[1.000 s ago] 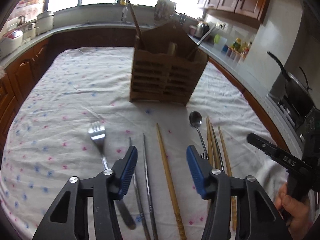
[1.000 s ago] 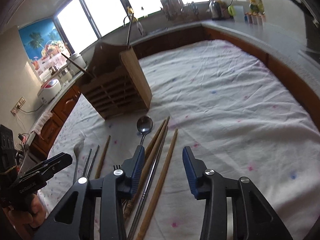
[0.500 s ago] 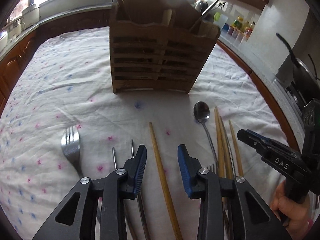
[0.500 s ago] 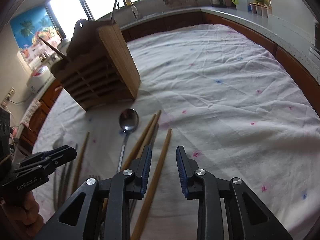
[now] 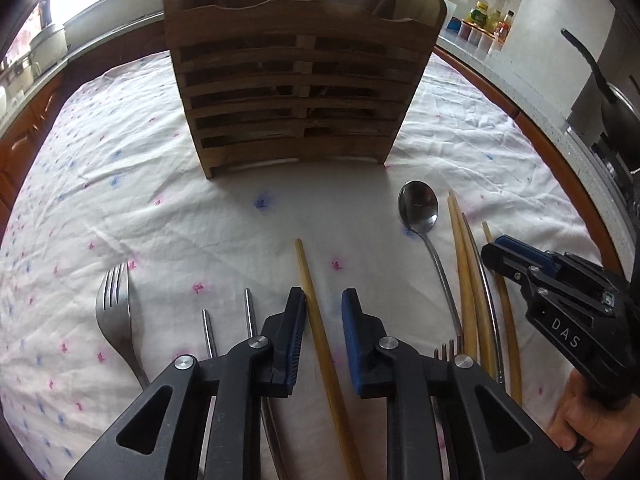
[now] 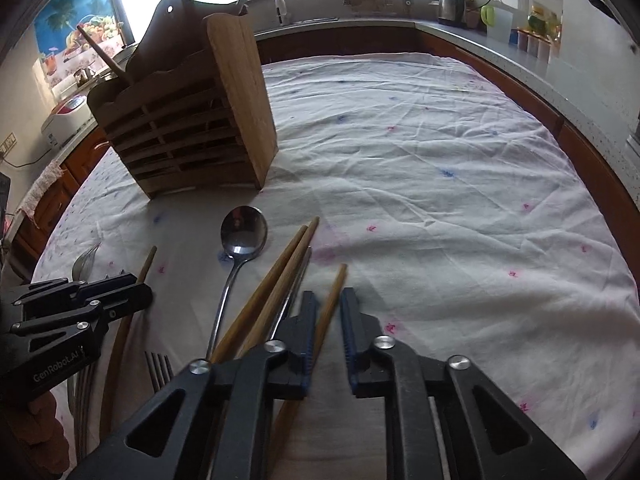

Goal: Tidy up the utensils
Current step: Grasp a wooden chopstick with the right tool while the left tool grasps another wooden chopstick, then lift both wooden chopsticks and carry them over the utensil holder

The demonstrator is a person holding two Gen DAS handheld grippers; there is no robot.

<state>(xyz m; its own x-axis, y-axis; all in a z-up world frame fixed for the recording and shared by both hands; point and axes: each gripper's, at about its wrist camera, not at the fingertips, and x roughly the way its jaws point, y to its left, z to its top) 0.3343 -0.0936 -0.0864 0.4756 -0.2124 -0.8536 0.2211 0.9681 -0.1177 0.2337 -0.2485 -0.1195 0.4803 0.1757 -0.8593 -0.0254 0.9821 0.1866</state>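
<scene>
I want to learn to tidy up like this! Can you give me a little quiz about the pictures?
1. True or false: the spoon stands inside the wooden holder.
2. What lies between the left gripper's jaws? A fork, B wooden chopstick, C spoon.
3. Has the right gripper lifted anything off the cloth?
Key: 1 false, it lies on the cloth. 2 B. 3 No; the chopstick between its jaws lies on the cloth. Both grippers' jaws have just been closing, a chopstick between each pair, not yet clamped.
</scene>
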